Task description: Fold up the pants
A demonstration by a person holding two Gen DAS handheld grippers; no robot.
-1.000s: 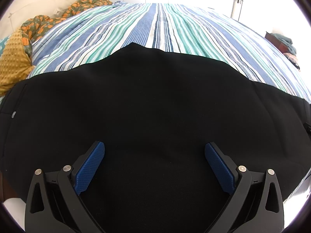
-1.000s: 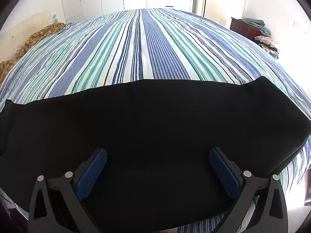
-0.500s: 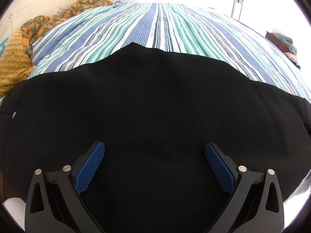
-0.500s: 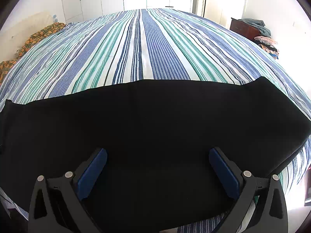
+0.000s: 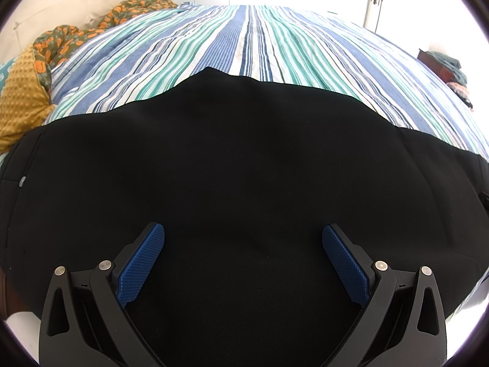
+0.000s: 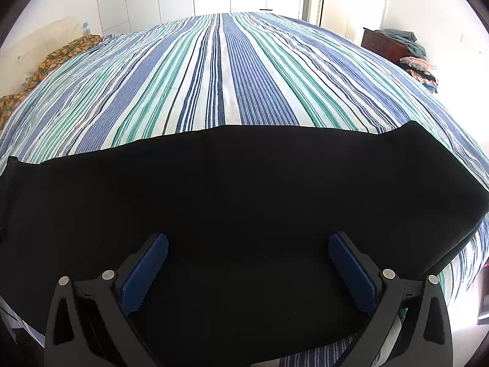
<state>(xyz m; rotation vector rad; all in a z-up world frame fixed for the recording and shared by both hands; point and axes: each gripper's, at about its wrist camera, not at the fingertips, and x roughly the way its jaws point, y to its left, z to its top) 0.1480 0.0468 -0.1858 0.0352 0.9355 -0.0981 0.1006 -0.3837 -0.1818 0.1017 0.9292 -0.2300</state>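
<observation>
Black fabric pants [image 5: 244,159] lie flat along the striped bed's [image 6: 226,76] near edge, seemingly halved lengthwise; cross folds remain. Both grippers, left gripper [image 5: 243,257] and right gripper [image 6: 248,263], hover, fingers apart, empty.

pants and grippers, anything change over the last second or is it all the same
Nothing visibly changed. The black pants lie spread on the striped bedspread with the same outline in both views. The left gripper and the right gripper stay wide open above the fabric, holding nothing.
</observation>
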